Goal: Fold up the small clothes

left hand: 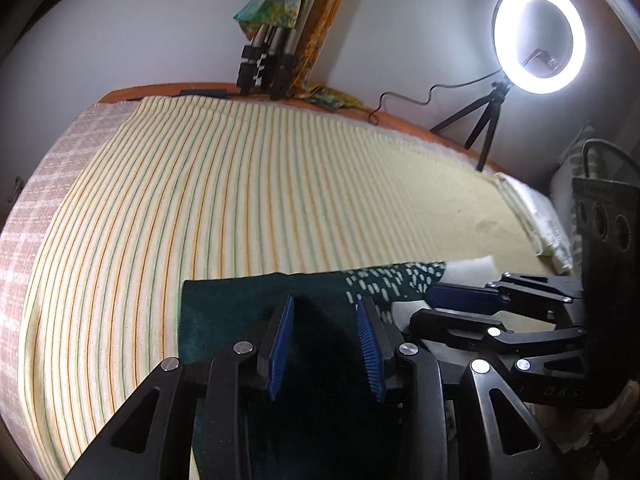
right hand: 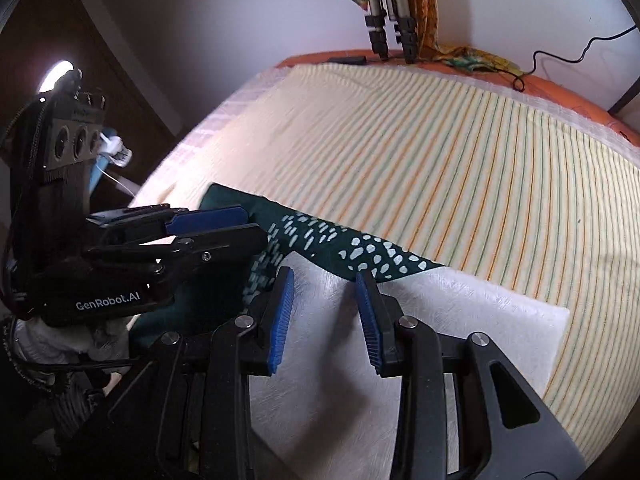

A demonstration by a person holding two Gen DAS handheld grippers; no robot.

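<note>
We have the dark green garment (left hand: 248,304) lying flat on the striped bedsheet (left hand: 240,184), low in the left wrist view; its white-speckled part (right hand: 352,248) runs across the middle of the right wrist view and partly overlaps a white cloth (right hand: 460,320) at lower right.

Left gripper (left hand: 326,344): fingers spread, nothing between the blue pads (left hand: 280,344), hovering over the plain green area. Right gripper (right hand: 324,316): also spread and empty, over the white cloth just beside the speckled edge. Whether either fingertip touches fabric we cannot tell.

Our reading: the fold is not yet started, or a grasp is being set up.

To do this step well, we judge:
- take the near edge with both grippers at matching points, so the fold line runs straight;
- pinch only the green layer, not the sheet or white cloth beneath;
- lift low and carry the edge toward the top of the frame evenly, since thin knit will likely sag between the two grips.

A ring light (left hand: 540,38) stands at upper right.
</note>
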